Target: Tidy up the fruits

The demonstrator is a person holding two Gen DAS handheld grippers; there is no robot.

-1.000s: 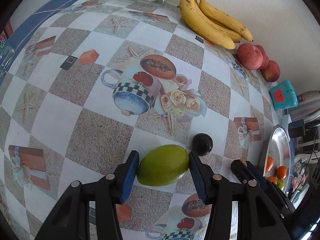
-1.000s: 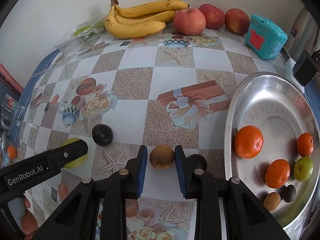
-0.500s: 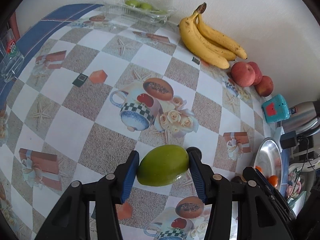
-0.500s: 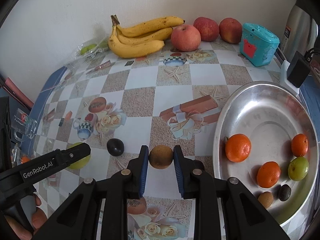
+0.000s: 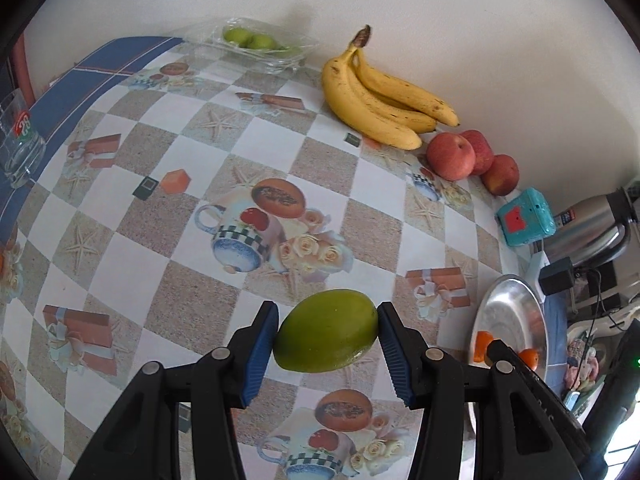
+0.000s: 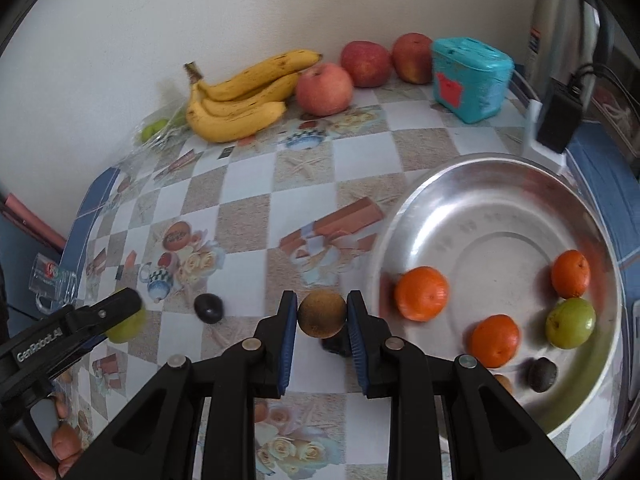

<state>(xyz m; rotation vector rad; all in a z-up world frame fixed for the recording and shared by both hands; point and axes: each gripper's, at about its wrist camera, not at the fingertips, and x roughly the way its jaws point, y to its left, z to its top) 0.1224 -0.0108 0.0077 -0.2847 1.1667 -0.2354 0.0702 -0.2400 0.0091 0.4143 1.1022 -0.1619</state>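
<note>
My left gripper (image 5: 327, 336) is shut on a green mango (image 5: 326, 336) and holds it above the patterned tablecloth. My right gripper (image 6: 322, 316) is shut on a small round brown fruit (image 6: 322, 314), lifted just left of the steel plate (image 6: 500, 184). The plate holds three oranges (image 6: 421, 294), a green fruit (image 6: 570, 323) and small dark and brown fruits. A dark plum (image 6: 208, 308) lies on the cloth; another dark fruit (image 6: 335, 345) sits partly hidden under my right gripper. The left gripper and mango show in the right wrist view (image 6: 124, 322).
Bananas (image 5: 380, 100) and three red apples (image 5: 450, 156) lie along the back wall. A clear tray of green fruits (image 5: 256, 42), a teal box (image 5: 524, 216), a glass mug (image 5: 18, 140), a steel kettle (image 5: 588, 228) and a black adapter (image 6: 558, 118) stand around the edges.
Both grippers have risen off the table with their fruits, the mango and the brown fruit now held higher. The right gripper has drifted toward the plate.
</note>
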